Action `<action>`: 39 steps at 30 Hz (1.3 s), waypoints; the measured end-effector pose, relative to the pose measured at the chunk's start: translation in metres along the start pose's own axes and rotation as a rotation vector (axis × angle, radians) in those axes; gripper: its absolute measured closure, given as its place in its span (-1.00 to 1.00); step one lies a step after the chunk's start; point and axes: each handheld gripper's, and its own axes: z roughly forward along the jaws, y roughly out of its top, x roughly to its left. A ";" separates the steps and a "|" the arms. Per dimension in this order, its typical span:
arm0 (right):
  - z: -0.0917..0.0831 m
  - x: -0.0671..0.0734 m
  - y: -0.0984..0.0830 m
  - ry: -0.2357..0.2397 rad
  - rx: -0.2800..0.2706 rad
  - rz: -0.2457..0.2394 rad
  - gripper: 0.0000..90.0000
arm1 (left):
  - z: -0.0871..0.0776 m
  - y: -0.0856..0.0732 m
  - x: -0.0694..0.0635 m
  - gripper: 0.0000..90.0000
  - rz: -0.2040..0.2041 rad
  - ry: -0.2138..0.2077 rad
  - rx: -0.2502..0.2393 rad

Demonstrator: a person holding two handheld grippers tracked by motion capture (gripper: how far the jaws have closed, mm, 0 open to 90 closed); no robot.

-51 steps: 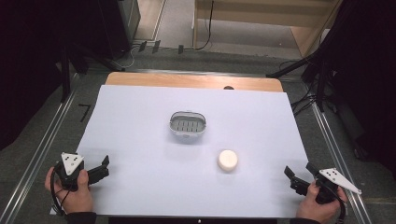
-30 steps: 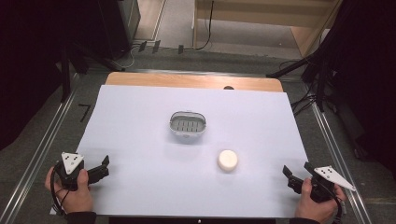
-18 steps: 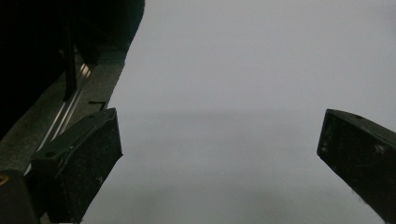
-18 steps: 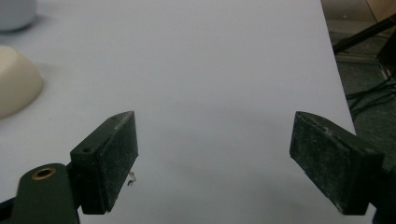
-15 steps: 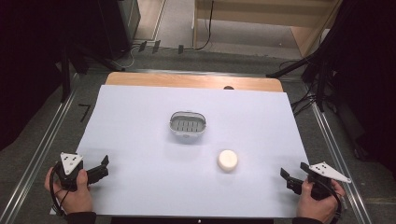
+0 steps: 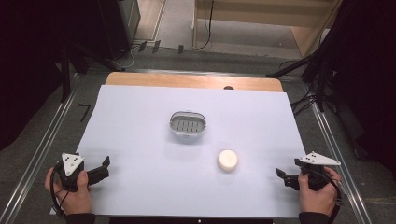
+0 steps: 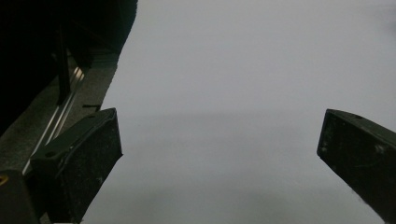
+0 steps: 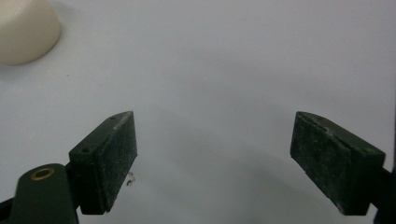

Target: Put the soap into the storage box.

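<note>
Jaws of the right gripper stood apart with nothing between them; in the right gripper view only bare white sheet lay between the 2 black pads, and no pad touched anything. That gripper sat low at the near right edge of the table, its nose turned toward the middle. The nearest thing to it was the round cream soap bar, lying flat on the sheet, near the gripper but clearly apart from it; in the right gripper view the bar showed at the upper left corner, off the line of the jaws. Beyond the bar, toward the centre of the sheet, stood the oval metal soap dish with its slotted floor, well apart from the bar and with nothing in it. The left gripper lay at the near left corner, jaws wide and holding nothing, over plain sheet. By my reading the step in hand was the approach to the bar, with no grasp begun. The next move would call for swinging the right gripper toward the bar, squaring the jaws on its 2 sides, lowering until the pads flanked it, and only then closing.
</note>
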 end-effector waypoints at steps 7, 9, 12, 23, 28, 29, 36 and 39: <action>0.000 0.000 0.016 0.015 0.066 -0.052 -0.72 | 0.000 0.000 0.000 -1.00 0.000 -0.010 -0.003; 0.002 0.001 0.021 0.016 0.087 -0.066 -0.81 | 0.000 0.000 0.000 -1.00 0.002 -0.015 -0.003; 0.005 0.002 0.026 0.029 0.117 -0.086 -0.90 | 0.000 0.000 0.000 -1.00 0.002 -0.014 -0.001; 0.012 0.007 0.044 0.058 0.163 -0.142 -0.99 | 0.000 0.000 0.000 -1.00 0.004 -0.015 0.000; 0.017 0.013 0.052 0.086 0.167 -0.169 -0.95 | 0.000 0.000 0.000 -1.00 0.007 -0.015 -0.001; 0.018 0.015 0.053 0.087 0.167 -0.169 -0.95 | 0.000 0.000 0.000 -1.00 0.007 -0.015 -0.001; 0.024 0.023 0.059 0.107 0.170 -0.190 -0.95 | 0.000 0.000 0.000 -1.00 0.005 -0.019 -0.005; 0.027 0.026 0.062 0.116 0.171 -0.195 -0.95 | 0.000 0.000 0.000 -1.00 0.003 -0.019 -0.004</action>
